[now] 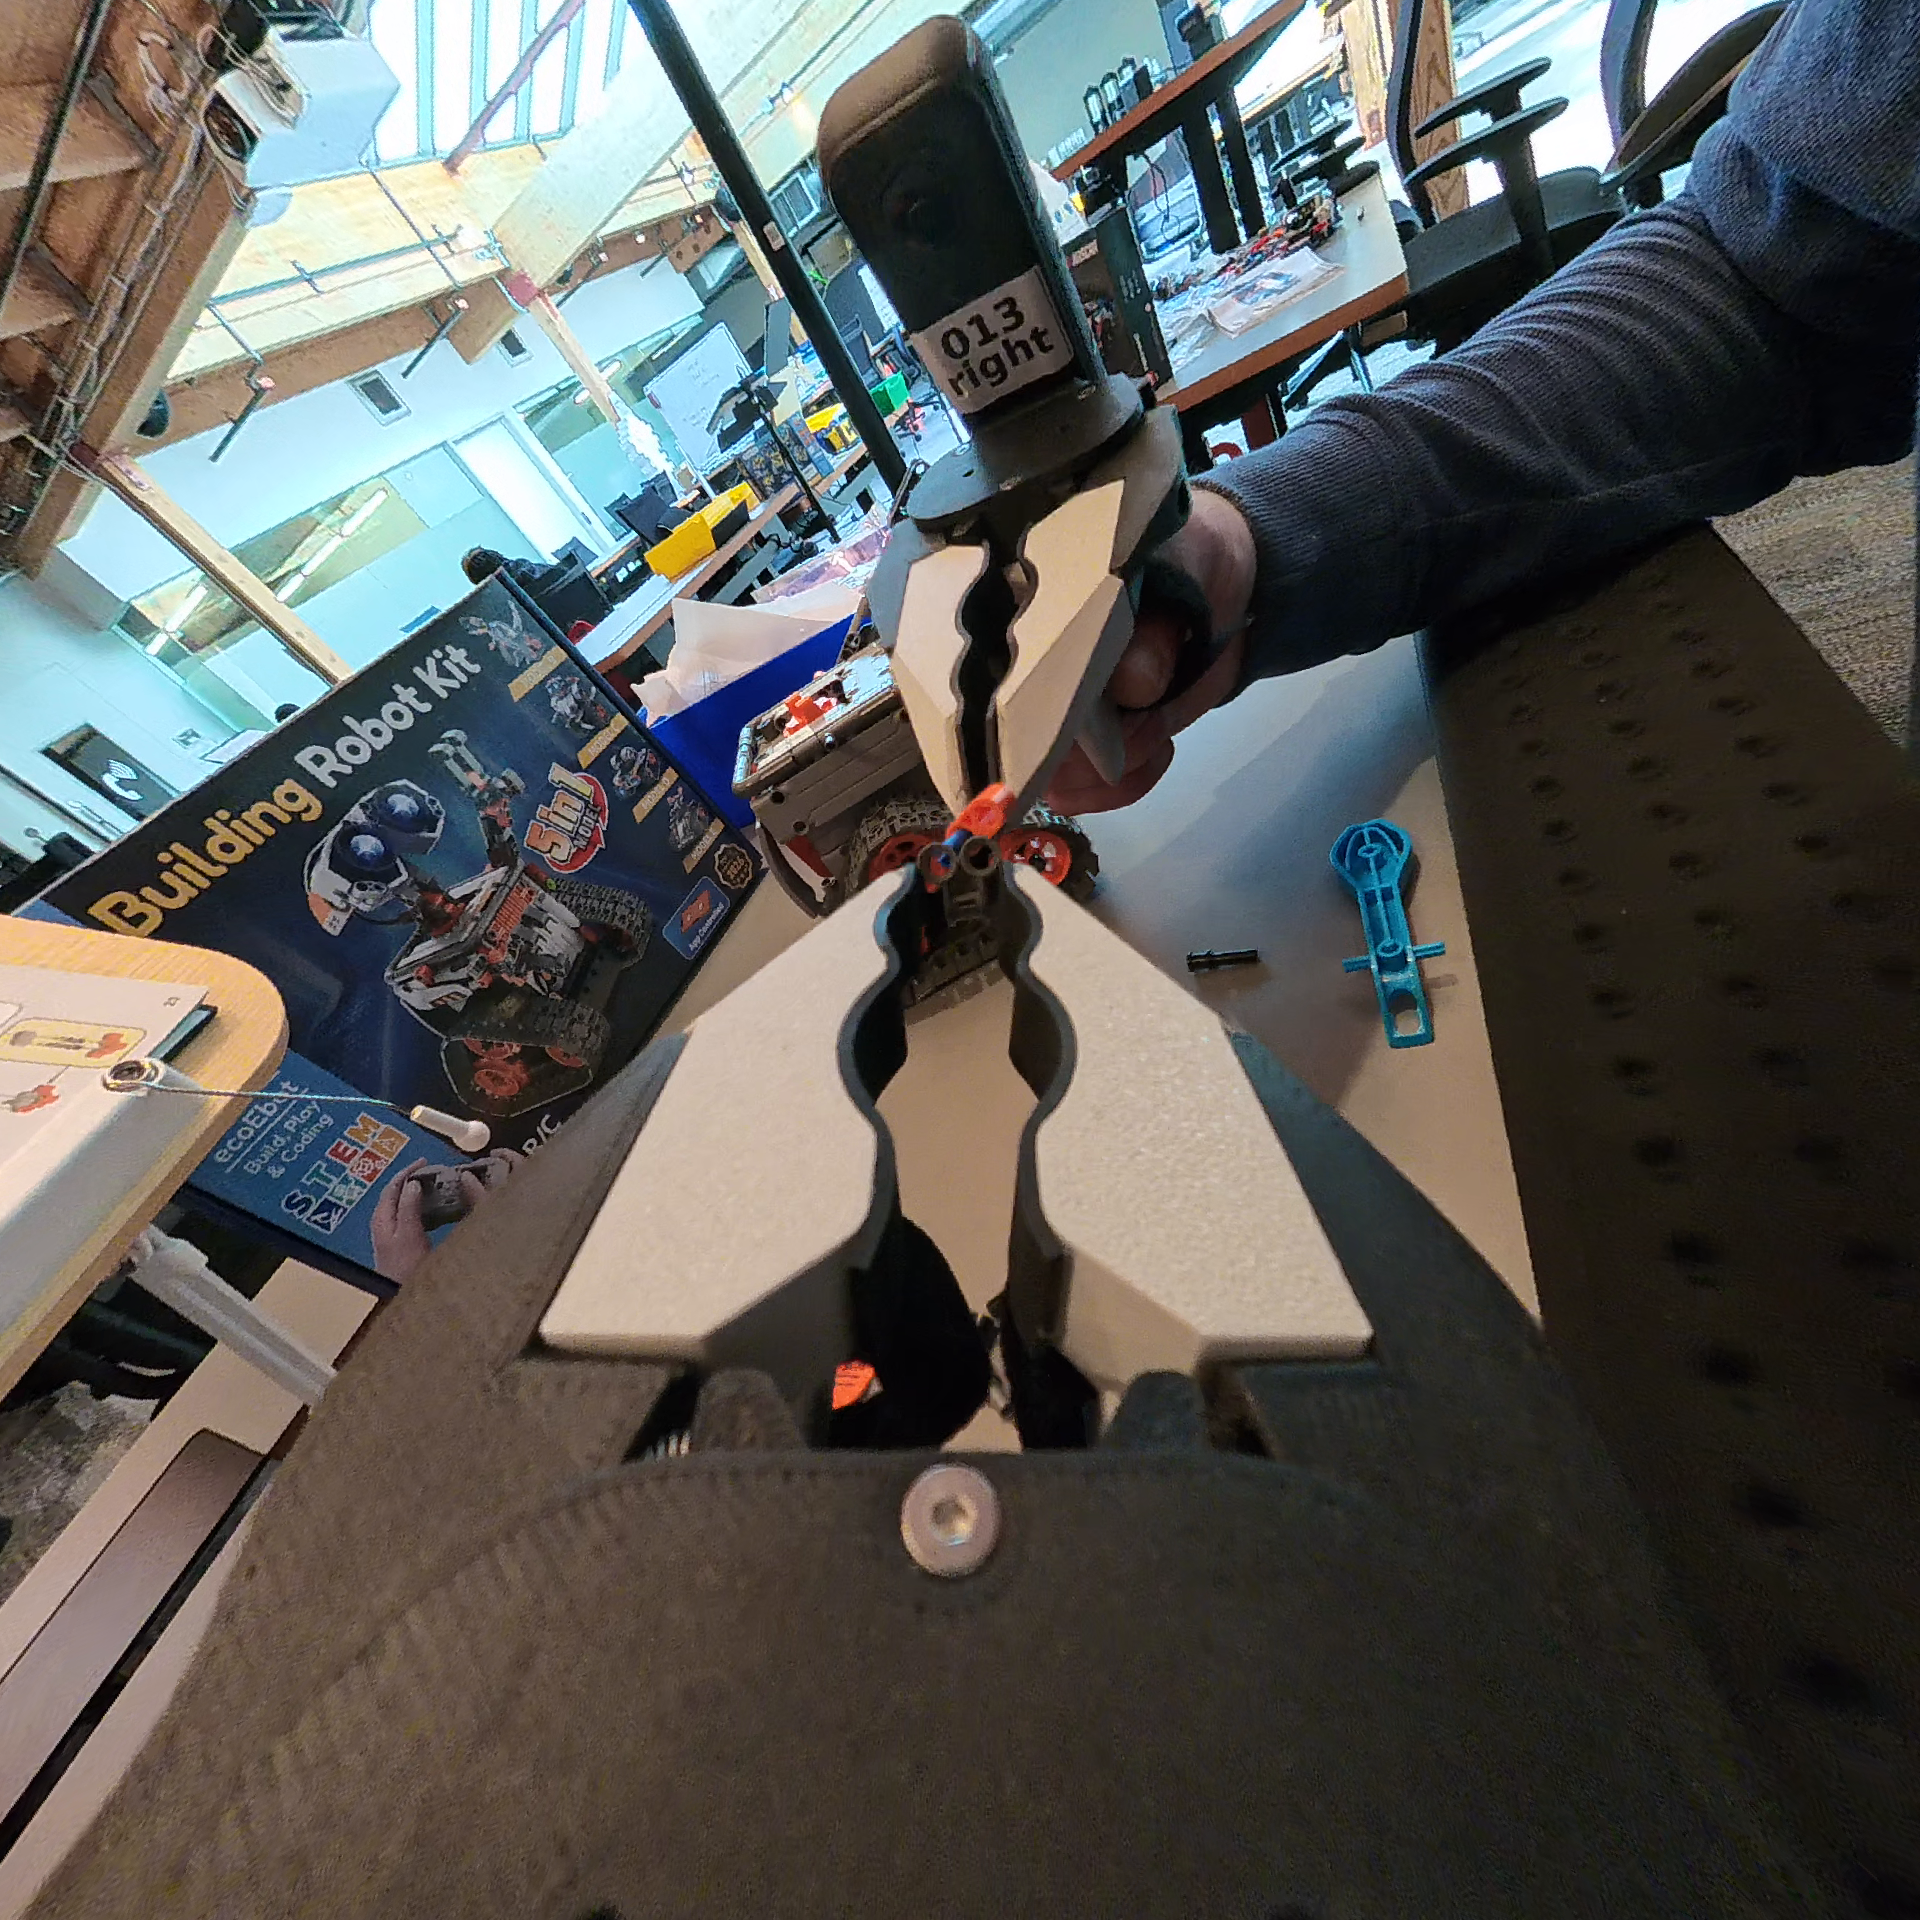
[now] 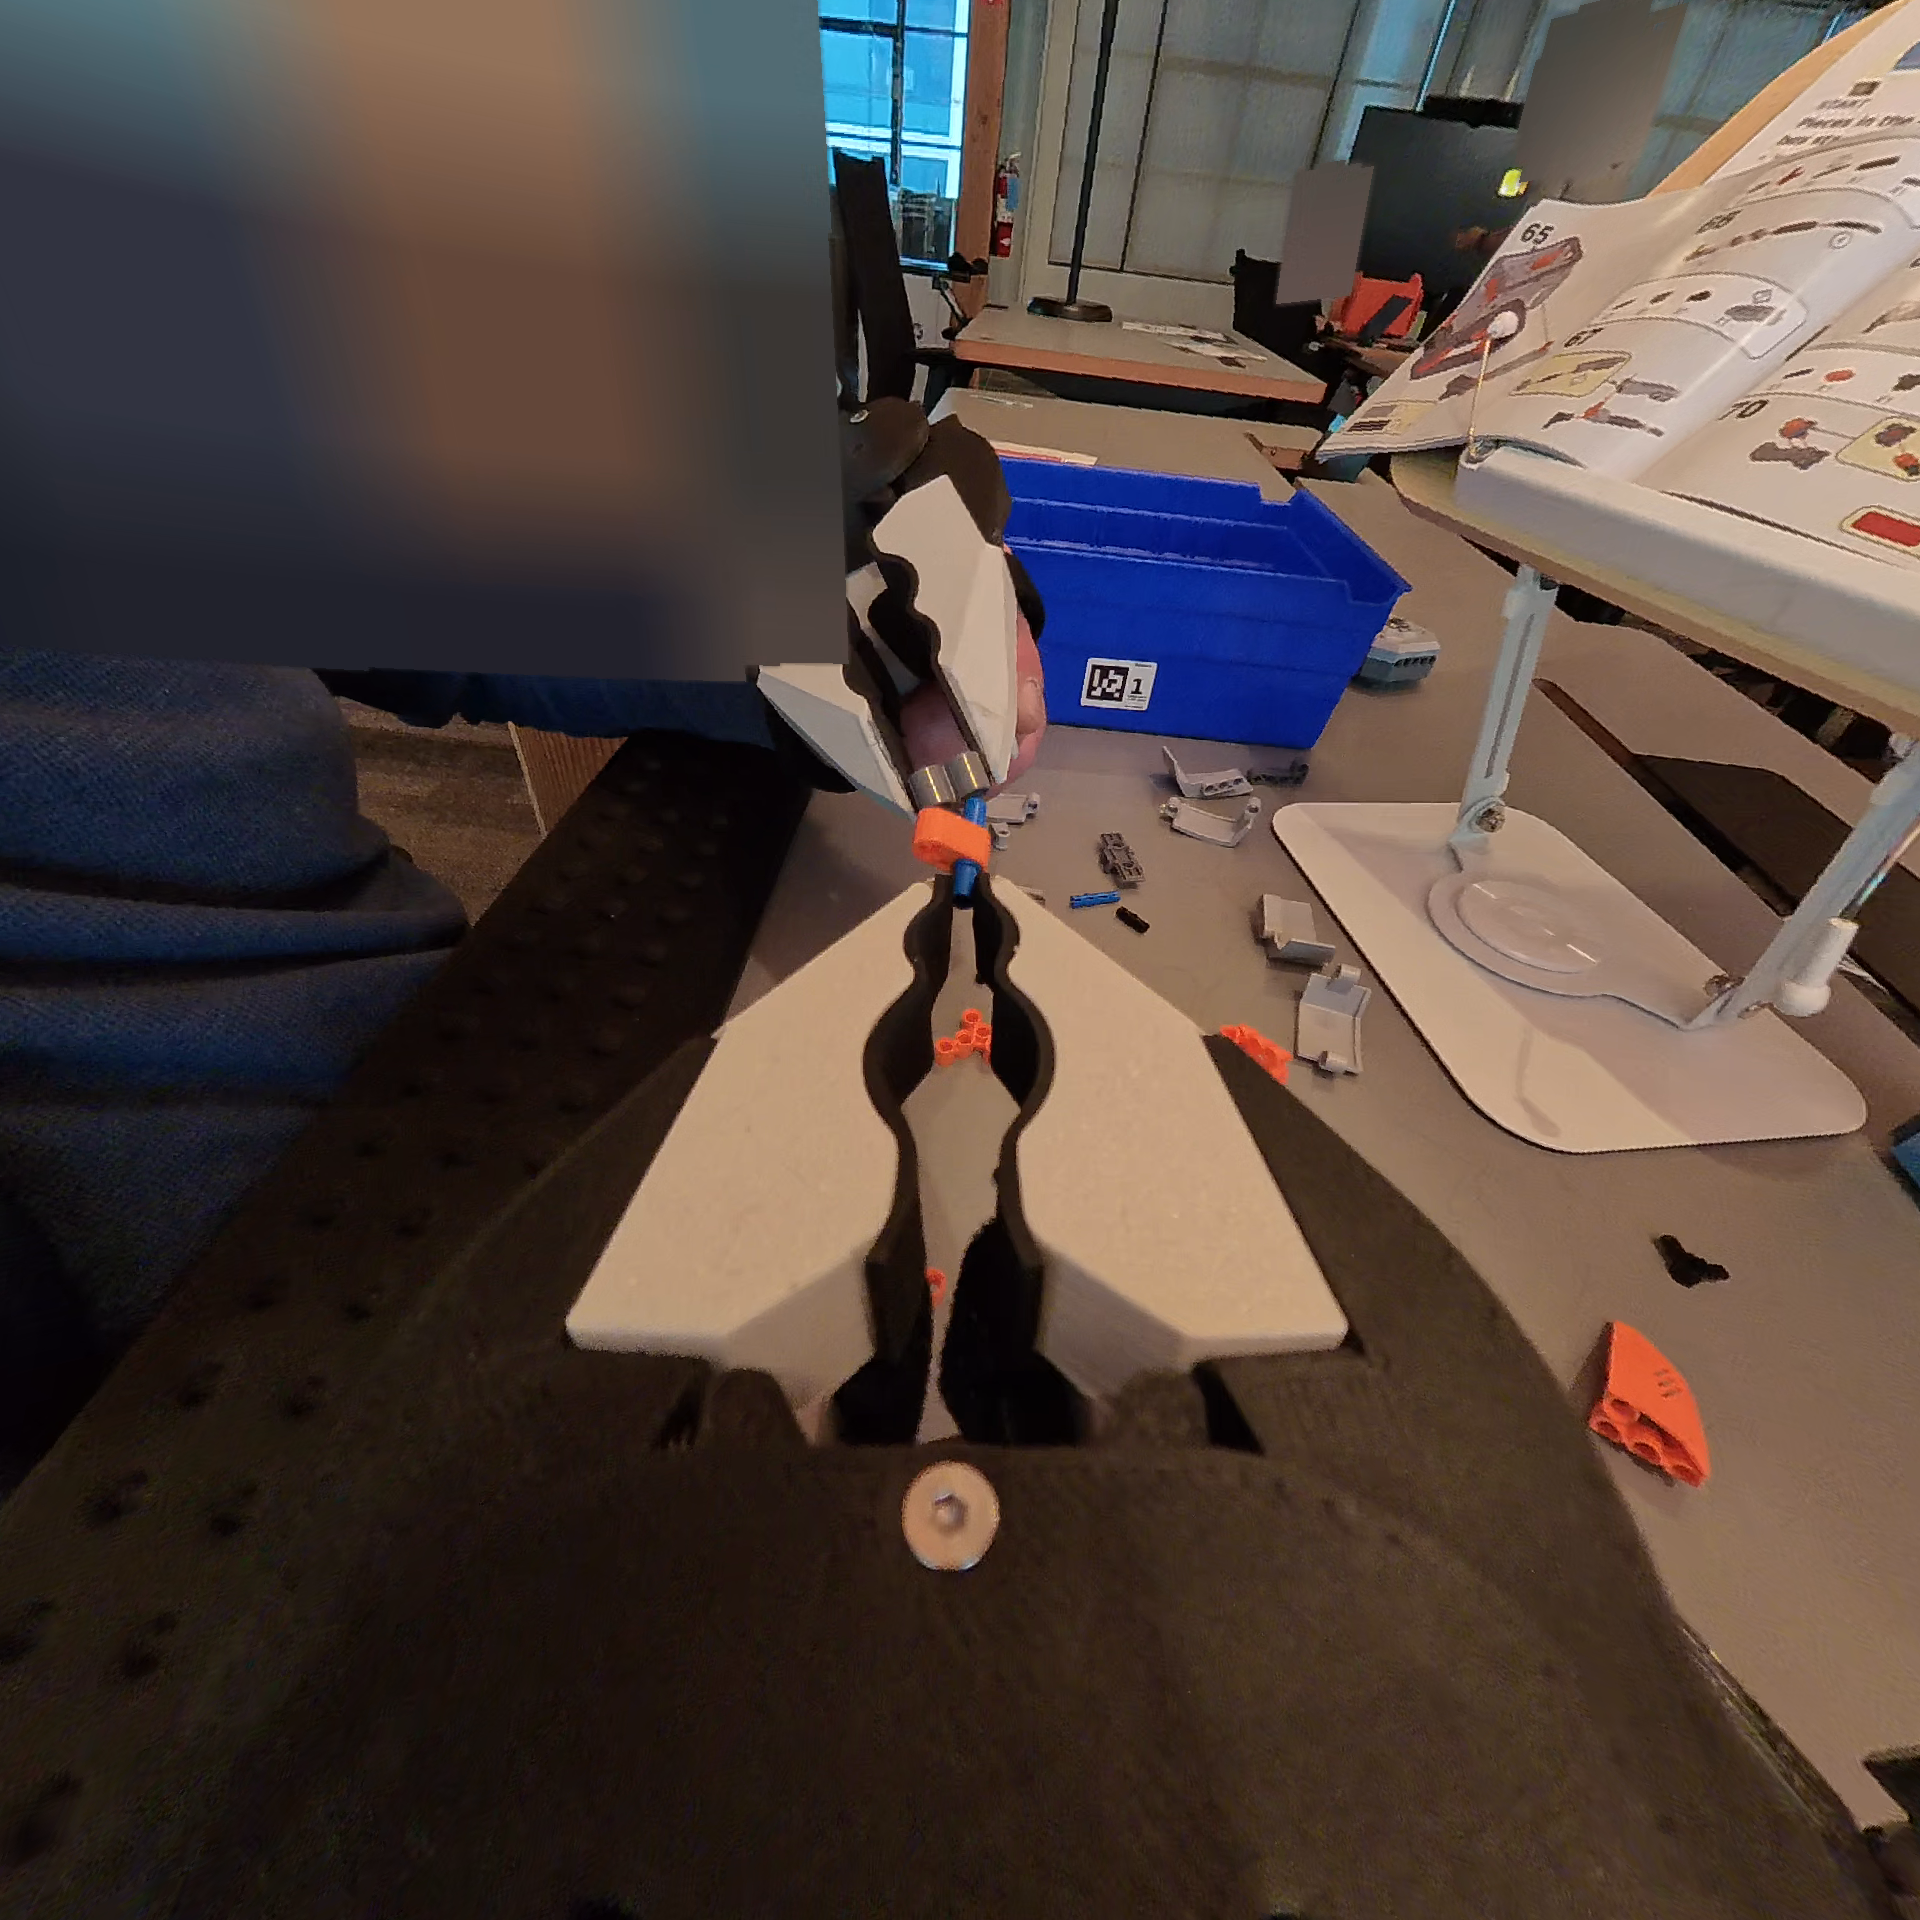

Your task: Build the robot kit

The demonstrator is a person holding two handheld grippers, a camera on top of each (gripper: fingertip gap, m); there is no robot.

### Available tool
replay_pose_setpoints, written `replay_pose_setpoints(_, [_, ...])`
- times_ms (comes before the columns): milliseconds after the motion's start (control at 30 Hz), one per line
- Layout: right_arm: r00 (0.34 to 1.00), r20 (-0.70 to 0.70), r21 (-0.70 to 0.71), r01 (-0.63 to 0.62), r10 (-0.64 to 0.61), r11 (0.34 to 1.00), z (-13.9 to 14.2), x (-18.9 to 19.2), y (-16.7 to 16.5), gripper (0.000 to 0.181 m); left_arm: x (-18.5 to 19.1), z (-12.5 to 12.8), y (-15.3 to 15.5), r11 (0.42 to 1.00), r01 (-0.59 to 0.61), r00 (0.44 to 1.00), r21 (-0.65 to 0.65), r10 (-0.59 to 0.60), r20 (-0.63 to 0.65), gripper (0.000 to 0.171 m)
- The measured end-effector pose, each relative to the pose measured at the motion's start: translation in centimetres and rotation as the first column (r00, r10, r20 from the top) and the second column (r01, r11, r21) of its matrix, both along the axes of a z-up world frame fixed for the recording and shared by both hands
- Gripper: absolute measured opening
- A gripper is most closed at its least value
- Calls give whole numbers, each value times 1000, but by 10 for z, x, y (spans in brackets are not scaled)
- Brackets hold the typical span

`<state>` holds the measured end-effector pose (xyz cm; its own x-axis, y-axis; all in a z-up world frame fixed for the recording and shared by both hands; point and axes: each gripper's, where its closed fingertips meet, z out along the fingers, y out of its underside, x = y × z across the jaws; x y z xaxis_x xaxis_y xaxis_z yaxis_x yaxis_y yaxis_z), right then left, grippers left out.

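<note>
Orange connector (image 2: pixel 948 837) with a blue pin (image 2: pixel 970 868) through it sits in the air above the table (image 2: pixel 1455 1226), between the two tools. The right hand-held gripper (image 2: pixel 961 896) is closed on the blue pin; the left hand-held gripper (image 1: pixel 961 868) clamps a small grey piece (image 1: pixel 977 854) that touches the pin. A white label with writing is on the right tool, and the blue bin (image 2: pixel 1195 582) carries a printed tag. A toy kit box (image 1: pixel 416 862) with printed writing stands on the left.
</note>
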<state>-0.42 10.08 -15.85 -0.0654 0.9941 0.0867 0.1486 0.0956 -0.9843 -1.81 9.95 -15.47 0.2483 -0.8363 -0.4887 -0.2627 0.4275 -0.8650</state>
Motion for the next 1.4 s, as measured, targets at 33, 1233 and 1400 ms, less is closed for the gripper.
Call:
replay_pose_setpoints(33, [1000, -2, 1, -4, 4, 1000, 0, 0, -1, 1, 1, 0, -1, 1000, 4, 1000, -2, -4, 1, 12])
replay_pose_setpoints(1233, [992, -127, 98, 12, 1, 995, 26, 2, -9, 1, 8, 24, -13, 887, 295, 920, -356, -163, 356, 6])
replay_pose_setpoints(1400, [995, -101, 131, 21, -8, 991, 22, 2, -9, 1, 8, 19, -11, 879, 289, 929, -380, -161, 334, 6])
